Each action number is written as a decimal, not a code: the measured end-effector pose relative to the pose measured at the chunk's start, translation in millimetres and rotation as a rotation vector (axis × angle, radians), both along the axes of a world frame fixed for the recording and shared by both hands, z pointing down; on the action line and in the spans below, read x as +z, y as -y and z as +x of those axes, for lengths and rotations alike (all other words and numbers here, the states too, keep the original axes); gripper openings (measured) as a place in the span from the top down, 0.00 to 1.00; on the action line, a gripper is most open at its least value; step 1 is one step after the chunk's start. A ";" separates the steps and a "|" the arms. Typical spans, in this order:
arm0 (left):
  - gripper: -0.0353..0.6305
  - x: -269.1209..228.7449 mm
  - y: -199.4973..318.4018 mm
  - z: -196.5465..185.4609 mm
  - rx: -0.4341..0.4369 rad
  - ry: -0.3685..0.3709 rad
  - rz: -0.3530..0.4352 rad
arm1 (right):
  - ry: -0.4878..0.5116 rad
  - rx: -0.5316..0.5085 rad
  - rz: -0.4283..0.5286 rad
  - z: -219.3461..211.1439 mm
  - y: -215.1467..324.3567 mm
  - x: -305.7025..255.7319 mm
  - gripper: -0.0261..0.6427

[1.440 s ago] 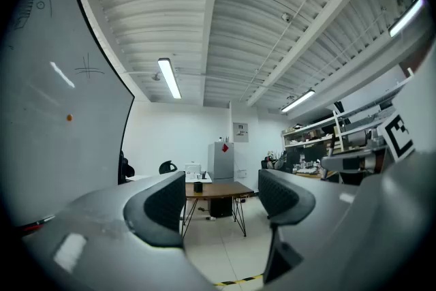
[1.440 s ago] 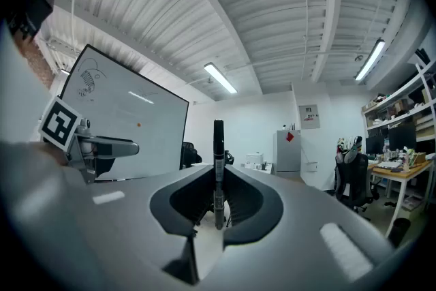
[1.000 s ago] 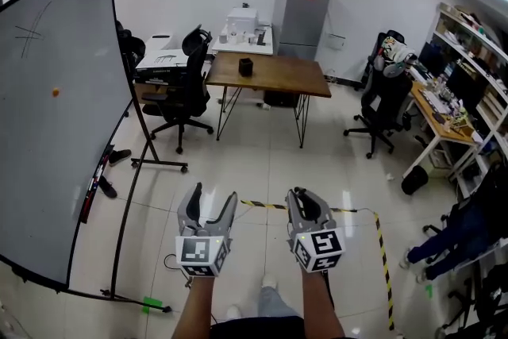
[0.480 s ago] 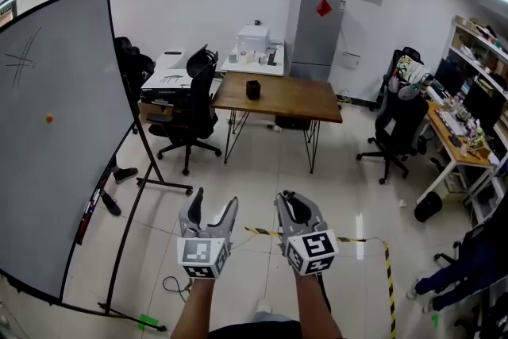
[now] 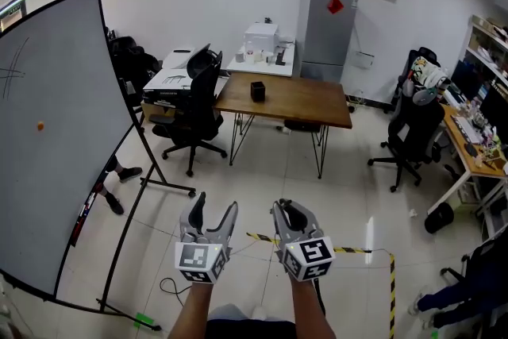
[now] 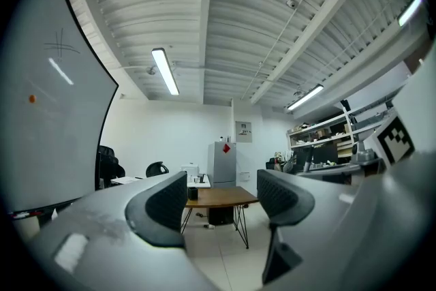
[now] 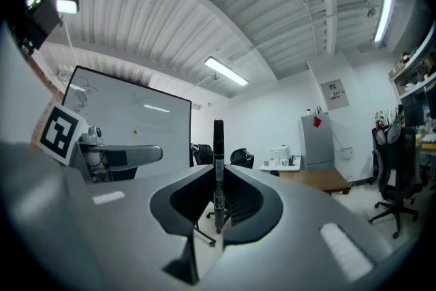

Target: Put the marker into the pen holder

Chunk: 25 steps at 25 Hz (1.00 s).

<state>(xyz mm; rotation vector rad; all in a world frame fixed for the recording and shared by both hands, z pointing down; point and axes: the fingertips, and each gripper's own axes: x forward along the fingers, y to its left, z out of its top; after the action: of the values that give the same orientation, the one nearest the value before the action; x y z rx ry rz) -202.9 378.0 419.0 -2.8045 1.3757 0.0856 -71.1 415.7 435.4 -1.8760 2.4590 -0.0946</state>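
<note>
A small black pen holder (image 5: 257, 91) stands on the wooden table (image 5: 305, 101) far across the room; the left gripper view also shows the pen holder (image 6: 193, 193), tiny. A black marker (image 7: 218, 146) stands upright between the jaws of my right gripper (image 7: 218, 204), which is shut on it. In the head view my right gripper (image 5: 287, 209) hangs low over the floor, well short of the table. Beside it, my left gripper (image 5: 214, 206) is open with nothing between its fingers (image 6: 170, 204).
A large whiteboard (image 5: 55, 131) on a wheeled stand fills the left side. A black office chair (image 5: 194, 103) sits at the table's left end, another chair (image 5: 409, 131) to its right. Yellow-black tape (image 5: 357, 252) crosses the tiled floor. A grey cabinet (image 5: 325, 36) stands behind the table.
The whole view has shifted: the table and cabinet sit lower and slightly more to the right in the picture, the whiteboard further left. Both grippers keep their pose, with the marker still held.
</note>
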 end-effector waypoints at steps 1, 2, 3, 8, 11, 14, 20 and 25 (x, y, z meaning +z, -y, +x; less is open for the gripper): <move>0.46 3.7 3.4 1.7 -0.005 0.008 -0.009 | 0.007 -0.008 -0.014 2.3 3.3 4.5 0.89; 0.46 6.0 7.2 2.0 -0.013 0.015 -0.016 | 0.011 -0.016 -0.022 3.7 6.3 6.9 0.89; 0.46 7.6 11.8 1.7 -0.021 0.022 -0.021 | 0.014 -0.022 -0.024 4.6 9.6 7.8 0.89; 0.46 15.4 40.0 10.3 -0.024 0.032 -0.031 | 0.013 -0.030 -0.019 14.7 35.2 9.8 0.89; 0.46 21.4 69.5 18.7 -0.018 0.015 -0.045 | 0.000 -0.029 -0.033 21.6 61.9 14.2 0.89; 0.46 26.4 105.1 30.1 0.008 0.025 -0.047 | -0.025 -0.021 -0.035 27.5 95.4 13.4 0.89; 0.46 26.9 186.1 46.1 0.066 0.038 -0.026 | -0.050 -0.015 -0.024 32.7 187.0 6.8 0.89; 0.46 15.9 262.1 32.6 0.057 0.014 -0.017 | -0.051 -0.031 -0.023 22.3 265.3 1.5 0.89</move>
<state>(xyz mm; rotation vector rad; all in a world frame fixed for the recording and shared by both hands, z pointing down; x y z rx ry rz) -170.3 116.0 435.0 -2.8528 1.3004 0.0553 -48.8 150.4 436.9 -1.8731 2.5311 -0.0778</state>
